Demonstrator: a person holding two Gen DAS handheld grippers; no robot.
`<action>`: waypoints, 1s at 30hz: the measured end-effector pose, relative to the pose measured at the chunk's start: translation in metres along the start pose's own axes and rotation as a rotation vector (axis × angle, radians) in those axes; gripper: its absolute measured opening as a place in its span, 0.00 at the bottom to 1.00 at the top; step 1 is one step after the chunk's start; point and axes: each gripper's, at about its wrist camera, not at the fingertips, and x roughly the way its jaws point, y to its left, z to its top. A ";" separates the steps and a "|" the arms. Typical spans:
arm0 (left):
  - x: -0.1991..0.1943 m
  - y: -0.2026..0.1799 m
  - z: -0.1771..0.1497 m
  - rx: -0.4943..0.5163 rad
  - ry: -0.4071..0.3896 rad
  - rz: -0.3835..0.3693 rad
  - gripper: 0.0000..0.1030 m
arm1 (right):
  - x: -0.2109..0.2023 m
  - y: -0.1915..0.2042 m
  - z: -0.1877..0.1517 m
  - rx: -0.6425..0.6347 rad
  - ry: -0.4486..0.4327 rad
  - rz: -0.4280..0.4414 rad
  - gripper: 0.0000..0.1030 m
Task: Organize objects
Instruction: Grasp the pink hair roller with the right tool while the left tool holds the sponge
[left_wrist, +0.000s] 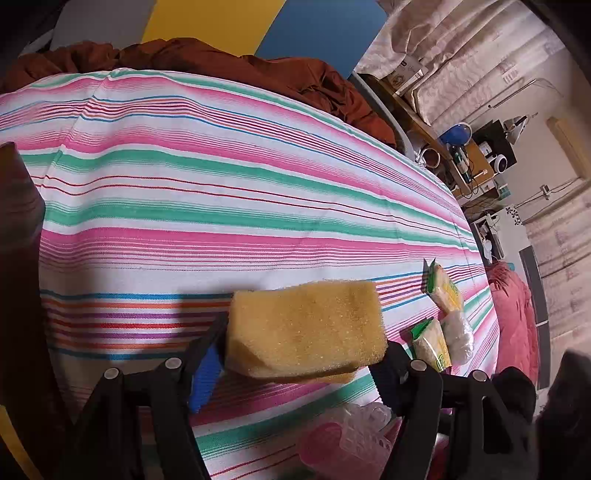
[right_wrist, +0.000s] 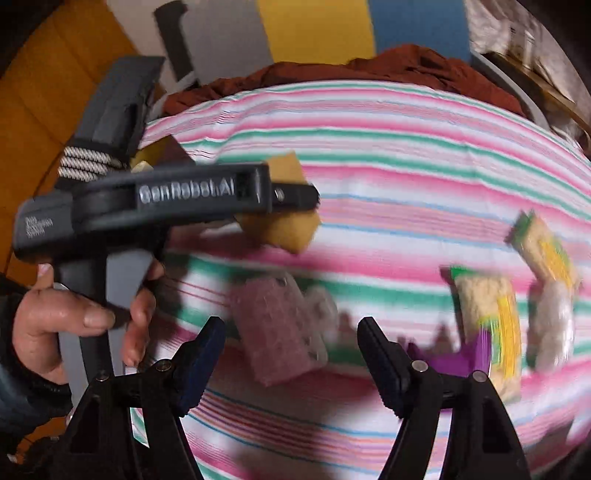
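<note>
My left gripper (left_wrist: 306, 336) is shut on a yellow sponge (left_wrist: 306, 328), held just above the striped bedsheet (left_wrist: 221, 184). The right wrist view shows that sponge (right_wrist: 284, 225) at the left, in the gripper a hand (right_wrist: 55, 321) holds. My right gripper (right_wrist: 291, 325) stands open over the sheet, nothing pressed between its pads. A pink sponge (right_wrist: 273, 328) lies on the sheet below the gap, blurred. Two green-and-yellow wrapped scrub pads (right_wrist: 487, 325) (right_wrist: 546, 251) and a white packet (right_wrist: 550, 325) lie to the right.
A rust-brown blanket (left_wrist: 221, 59) is bunched at the bed's far edge. A purple item (right_wrist: 458, 360) lies by the right finger. Pink and clear plastic things (left_wrist: 343, 439) sit near the front. Beyond the bed's right edge are a cluttered desk (left_wrist: 476, 162) and a pink cloth (left_wrist: 513, 317).
</note>
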 end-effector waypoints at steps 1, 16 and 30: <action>0.000 0.001 0.000 0.001 -0.002 -0.002 0.69 | -0.001 0.000 -0.004 0.026 -0.004 0.020 0.73; 0.000 0.005 0.002 -0.003 -0.003 -0.025 0.69 | 0.013 0.014 -0.025 0.409 -0.114 -0.027 0.82; -0.002 0.014 0.007 -0.047 -0.009 -0.059 0.69 | 0.027 0.009 -0.006 0.409 -0.160 -0.127 0.83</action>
